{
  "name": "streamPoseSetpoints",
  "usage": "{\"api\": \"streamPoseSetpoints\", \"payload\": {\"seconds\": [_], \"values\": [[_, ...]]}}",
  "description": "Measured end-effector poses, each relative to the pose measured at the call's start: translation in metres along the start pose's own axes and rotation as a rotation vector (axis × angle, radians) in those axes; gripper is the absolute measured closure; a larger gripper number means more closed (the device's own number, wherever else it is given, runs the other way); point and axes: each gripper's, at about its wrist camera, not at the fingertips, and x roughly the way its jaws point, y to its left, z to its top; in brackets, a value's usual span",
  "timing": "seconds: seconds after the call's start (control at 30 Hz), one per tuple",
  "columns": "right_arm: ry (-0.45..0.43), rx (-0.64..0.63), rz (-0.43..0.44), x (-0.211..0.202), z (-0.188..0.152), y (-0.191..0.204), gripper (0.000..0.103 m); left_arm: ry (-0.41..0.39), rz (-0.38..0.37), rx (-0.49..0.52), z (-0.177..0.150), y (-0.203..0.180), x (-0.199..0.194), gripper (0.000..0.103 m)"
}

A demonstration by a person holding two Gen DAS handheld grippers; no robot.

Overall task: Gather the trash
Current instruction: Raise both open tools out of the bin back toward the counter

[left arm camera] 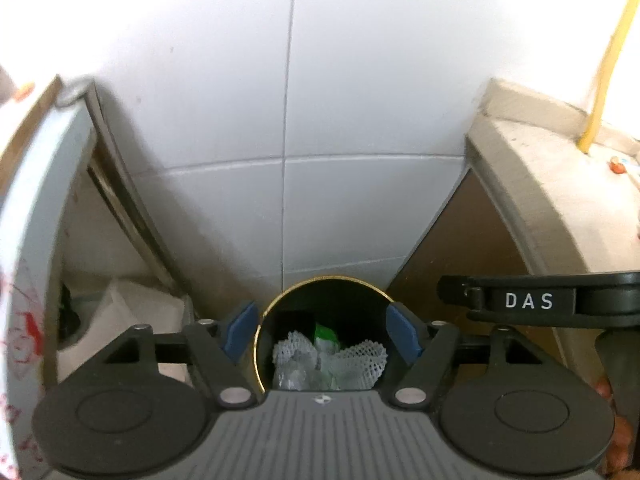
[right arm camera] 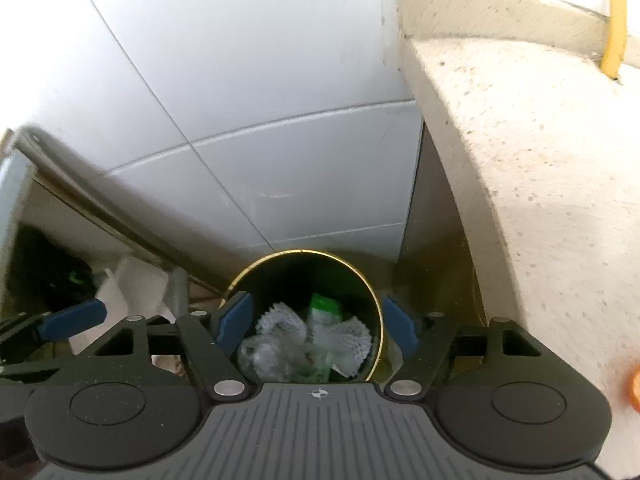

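Note:
A round black trash bin with a gold rim (left arm camera: 325,279) stands on the floor against the white tiled wall; it also shows in the right wrist view (right arm camera: 304,253). Inside lie white foam netting (left arm camera: 356,358), clear plastic wrap (right arm camera: 260,354) and a green packet (right arm camera: 326,307). My left gripper (left arm camera: 322,334) is open and empty above the bin mouth. My right gripper (right arm camera: 316,326) is open and empty above the same bin. The left gripper's blue fingertip (right arm camera: 74,322) shows at the left of the right wrist view, and the right gripper's body (left arm camera: 540,300) at the right of the left wrist view.
A beige stone counter (right arm camera: 540,160) rises at the right, with a yellow pipe (left arm camera: 604,80) behind it. A cabinet edge (left arm camera: 36,184) and a white box (left arm camera: 136,312) stand at the left of the bin. An orange object (right arm camera: 634,392) sits at the counter's right edge.

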Motion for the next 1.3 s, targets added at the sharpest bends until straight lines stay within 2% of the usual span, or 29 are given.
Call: {"api": "streamPoseSetpoints", "payload": {"seconds": [0.27, 0.67, 1.1, 1.3], "values": [[-0.094, 0.010, -0.014, -0.036, -0.007, 0.005, 0.022, -0.071, -0.034, 0.051, -0.002, -0.006, -0.030, 0.034], [-0.178, 0.065, -0.031, -0.080, -0.032, -0.004, 0.019, -0.086, -0.118, 0.128, -0.011, -0.021, -0.049, 0.033], [-0.263, 0.199, -0.179, -0.132, -0.073, -0.046, 0.018, -0.057, -0.263, 0.275, -0.016, -0.068, -0.051, 0.033], [-0.277, 0.243, -0.238, -0.151, -0.089, -0.066, 0.018, -0.083, -0.312, 0.330, -0.009, -0.088, -0.060, 0.032]]}}
